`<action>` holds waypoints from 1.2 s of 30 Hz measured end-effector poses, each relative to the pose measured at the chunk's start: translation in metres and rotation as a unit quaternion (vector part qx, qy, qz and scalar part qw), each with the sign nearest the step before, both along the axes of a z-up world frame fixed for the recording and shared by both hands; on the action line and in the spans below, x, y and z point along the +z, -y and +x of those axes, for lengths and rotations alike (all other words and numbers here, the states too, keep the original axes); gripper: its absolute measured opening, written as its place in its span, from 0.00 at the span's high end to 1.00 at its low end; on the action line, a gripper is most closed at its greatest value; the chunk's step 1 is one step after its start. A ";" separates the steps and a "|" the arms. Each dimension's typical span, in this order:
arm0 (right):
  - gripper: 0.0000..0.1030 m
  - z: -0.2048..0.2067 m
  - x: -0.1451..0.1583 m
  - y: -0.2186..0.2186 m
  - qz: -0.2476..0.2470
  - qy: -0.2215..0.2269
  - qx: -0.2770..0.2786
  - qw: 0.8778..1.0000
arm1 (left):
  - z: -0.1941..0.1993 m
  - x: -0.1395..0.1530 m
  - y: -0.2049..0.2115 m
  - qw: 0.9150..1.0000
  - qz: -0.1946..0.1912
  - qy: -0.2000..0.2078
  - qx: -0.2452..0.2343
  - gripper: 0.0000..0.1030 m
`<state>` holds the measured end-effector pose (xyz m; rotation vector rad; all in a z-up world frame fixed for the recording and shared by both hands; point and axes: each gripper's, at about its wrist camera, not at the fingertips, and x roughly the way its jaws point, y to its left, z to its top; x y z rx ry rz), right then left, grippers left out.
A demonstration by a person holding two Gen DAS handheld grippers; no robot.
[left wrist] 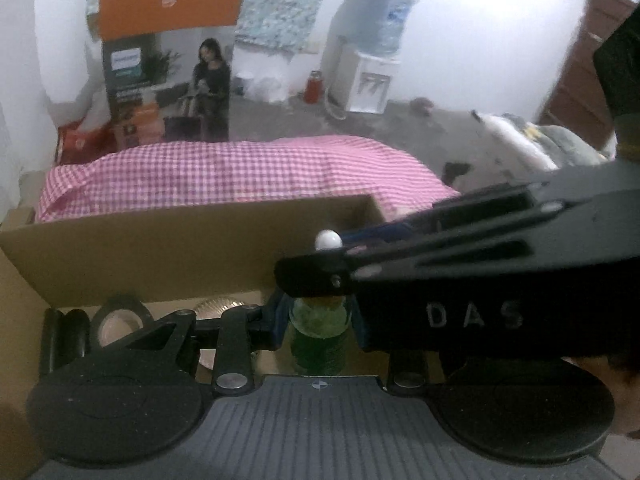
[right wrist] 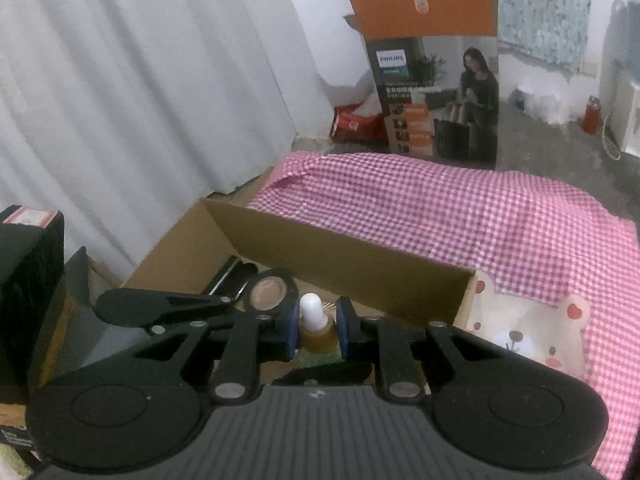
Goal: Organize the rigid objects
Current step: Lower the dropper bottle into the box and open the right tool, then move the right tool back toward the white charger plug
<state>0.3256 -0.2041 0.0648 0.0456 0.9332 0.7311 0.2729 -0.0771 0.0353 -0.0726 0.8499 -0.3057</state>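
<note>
Both grippers hold one green dropper bottle over an open cardboard box [left wrist: 160, 248]. My left gripper [left wrist: 318, 324] is shut on the bottle's green glass body [left wrist: 318, 332]. My right gripper [right wrist: 318, 330] is shut on its amber neck [right wrist: 318, 336], just under the white rubber bulb [right wrist: 311, 308]. The right gripper's black body [left wrist: 460, 280] crosses the left wrist view above the bottle, with the white bulb [left wrist: 328, 239] showing behind it. A black tape roll [right wrist: 269, 290] and a black case [right wrist: 234, 276] lie in the box [right wrist: 360, 260].
A pink checked cloth [right wrist: 460, 208] covers the table behind the box. A bear-print cloth [right wrist: 520, 336] lies right of the box. A black carton [right wrist: 28, 280] stands at the left. A silvery round lid [left wrist: 216, 308] lies in the box. A tall Philips carton [right wrist: 436, 80] stands behind.
</note>
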 end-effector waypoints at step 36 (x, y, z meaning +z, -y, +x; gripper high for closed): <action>0.35 -0.097 0.071 0.042 0.048 0.066 -0.076 0.994 | -0.113 0.058 -0.026 0.996 -0.033 0.060 -0.048 0.30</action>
